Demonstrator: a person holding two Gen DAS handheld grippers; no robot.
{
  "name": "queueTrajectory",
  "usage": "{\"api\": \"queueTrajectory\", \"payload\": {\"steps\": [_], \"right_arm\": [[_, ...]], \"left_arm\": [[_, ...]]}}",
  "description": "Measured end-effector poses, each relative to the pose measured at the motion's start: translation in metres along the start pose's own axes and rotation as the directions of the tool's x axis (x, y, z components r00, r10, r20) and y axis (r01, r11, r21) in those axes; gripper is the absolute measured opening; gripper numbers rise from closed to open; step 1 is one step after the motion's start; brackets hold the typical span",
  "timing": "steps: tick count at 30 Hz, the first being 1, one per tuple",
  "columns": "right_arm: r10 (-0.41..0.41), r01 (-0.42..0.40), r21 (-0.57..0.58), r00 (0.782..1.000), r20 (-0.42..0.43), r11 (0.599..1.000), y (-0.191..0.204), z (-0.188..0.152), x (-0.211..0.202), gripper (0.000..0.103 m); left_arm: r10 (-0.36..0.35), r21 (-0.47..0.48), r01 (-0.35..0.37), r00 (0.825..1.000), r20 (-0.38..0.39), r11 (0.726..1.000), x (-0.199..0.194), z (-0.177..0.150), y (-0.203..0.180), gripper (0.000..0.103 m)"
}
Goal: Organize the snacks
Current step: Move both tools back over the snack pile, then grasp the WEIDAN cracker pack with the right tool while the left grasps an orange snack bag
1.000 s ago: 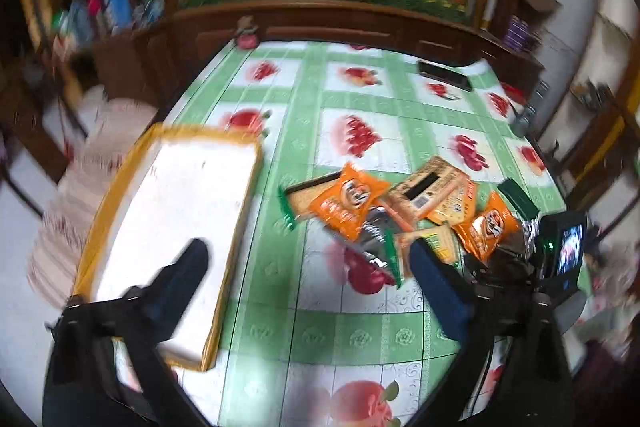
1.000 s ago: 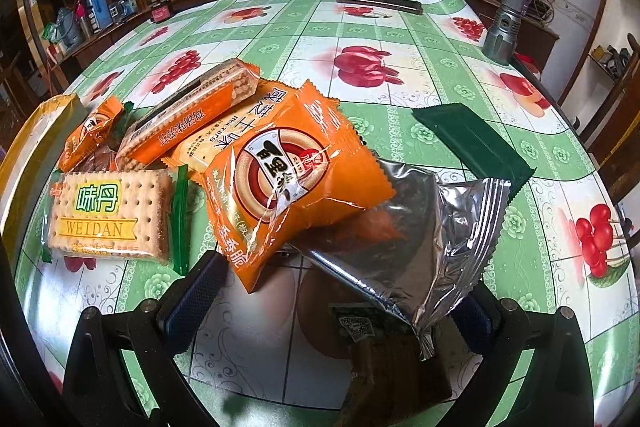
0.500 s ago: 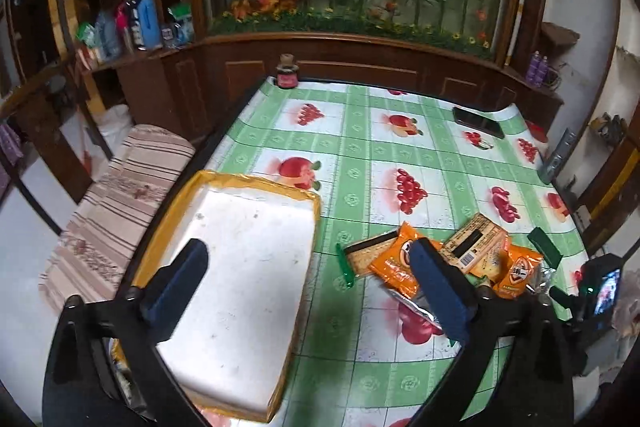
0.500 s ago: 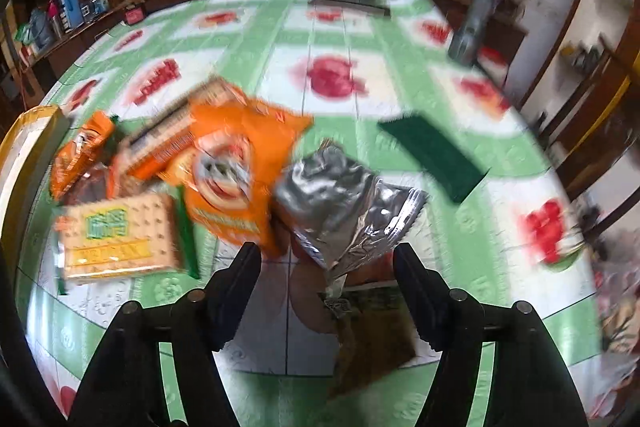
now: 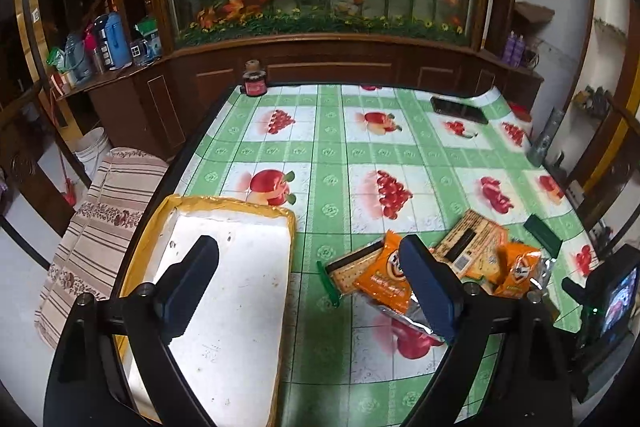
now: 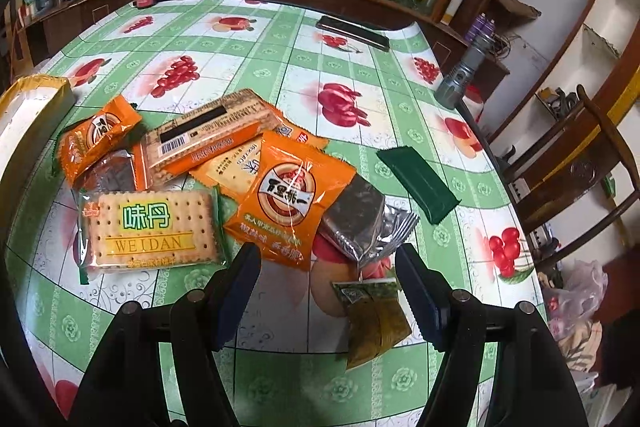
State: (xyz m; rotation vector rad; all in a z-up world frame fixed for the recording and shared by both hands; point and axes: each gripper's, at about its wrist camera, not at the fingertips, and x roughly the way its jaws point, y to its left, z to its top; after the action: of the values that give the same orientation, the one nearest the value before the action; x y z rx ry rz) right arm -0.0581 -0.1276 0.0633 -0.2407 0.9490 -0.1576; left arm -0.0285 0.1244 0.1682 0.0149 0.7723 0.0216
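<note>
Your left gripper (image 5: 308, 275): jaws closing, empty, above the tray (image 5: 224, 205) | your right gripper (image 6: 326, 267): jaws opening, empty | snacks (image 6: 224, 179): heaped on worktop, right of tray.

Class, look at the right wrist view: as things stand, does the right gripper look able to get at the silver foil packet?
Probably yes. The right gripper, its jaws opening and empty, hangs just before the silver foil packet, whose near end lies uncovered; only its far end tucks under the orange packet.
</note>
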Motion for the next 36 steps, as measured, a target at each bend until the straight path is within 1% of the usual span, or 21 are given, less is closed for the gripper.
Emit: {"api": "queueTrajectory", "payload": {"steps": [4,8,21,22,24,25,26,27,28,29,30,31,32,34,36], "right_arm": [[-0.007,0.007,0.002,1.0,-0.018,1.0,0.001,-0.001,0.002,0.072],[-0.009,0.01,0.007,1.0,-0.029,1.0,0.002,-0.001,0.003,0.072],[-0.019,0.019,0.001,0.999,-0.051,1.0,0.01,0.0,0.003,0.073],[-0.016,0.016,0.007,0.998,-0.054,1.0,0.009,0.0,0.003,0.073],[0.028,-0.025,0.047,0.996,-0.08,0.999,0.004,0.0,0.004,0.073],[0.078,-0.069,0.091,0.992,-0.1,0.993,-0.001,0.0,0.005,0.073],[0.161,-0.139,0.166,0.979,-0.126,0.976,-0.009,0.0,0.006,0.073],[0.237,-0.2,0.234,0.961,-0.143,0.952,-0.016,-0.001,0.009,0.073],[0.332,-0.271,0.317,0.93,-0.156,0.909,-0.023,-0.002,0.012,0.073],[0.43,-0.339,0.404,0.889,-0.158,0.849,-0.029,-0.003,0.017,0.073],[0.481,-0.371,0.451,0.863,-0.156,0.812,-0.031,-0.002,0.02,0.073],[0.523,-0.395,0.489,0.838,-0.155,0.778,-0.031,-0.001,0.024,0.073],[0.544,-0.407,0.506,0.825,-0.154,0.761,-0.029,0.002,0.026,0.073],[0.573,-0.423,0.527,0.805,-0.155,0.737,-0.02,0.009,0.031,0.073],[0.608,-0.439,0.563,0.78,-0.148,0.7,-0.012,0.015,0.035,0.073]], "left_arm": [[-0.024,-0.012,0.023,0.999,-0.041,1.0,0.01,-0.002,0.003,0.092],[-0.092,-0.055,0.088,0.994,-0.062,0.995,0.018,-0.007,0.009,0.092],[-0.149,-0.025,0.146,0.981,-0.129,0.989,0.037,-0.014,0.005,0.092],[-0.155,-0.029,0.153,0.979,-0.136,0.988,0.039,-0.014,0.006,0.092],[-0.16,-0.037,0.156,0.977,-0.142,0.987,0.043,-0.012,0.009,0.092],[-0.171,-0.045,0.166,0.974,-0.146,0.985,0.045,-0.011,0.012,0.092],[-0.183,-0.051,0.178,0.972,-0.149,0.983,0.047,-0.01,0.014,0.092],[-0.196,-0.056,0.19,0.968,-0.154,0.98,0.049,-0.008,0.016,0.092],[-0.211,-0.054,0.204,0.964,-0.163,0.977,0.054,-0.006,0.016,0.092],[-0.219,-0.049,0.214,0.96,-0.172,0.976,0.057,-0.005,0.014,0.092],[-0.225,-0.039,0.222,0.957,-0.184,0.974,0.063,-0.004,0.011,0.092],[-0.231,-0.024,0.231,0.953,-0.196,0.973,0.069,-0.004,0.005,0.092],[-0.235,-0.01,0.238,0.95,-0.205,0.971,0.074,-0.005,0.001,0.092],[-0.241,0.033,0.255,0.942,-0.234,0.966,0.089,-0.006,-0.013,0.092],[-0.247,0.073,0.274,0.933,-0.261,0.959,0.101,-0.007,-0.026,0.092]]}}
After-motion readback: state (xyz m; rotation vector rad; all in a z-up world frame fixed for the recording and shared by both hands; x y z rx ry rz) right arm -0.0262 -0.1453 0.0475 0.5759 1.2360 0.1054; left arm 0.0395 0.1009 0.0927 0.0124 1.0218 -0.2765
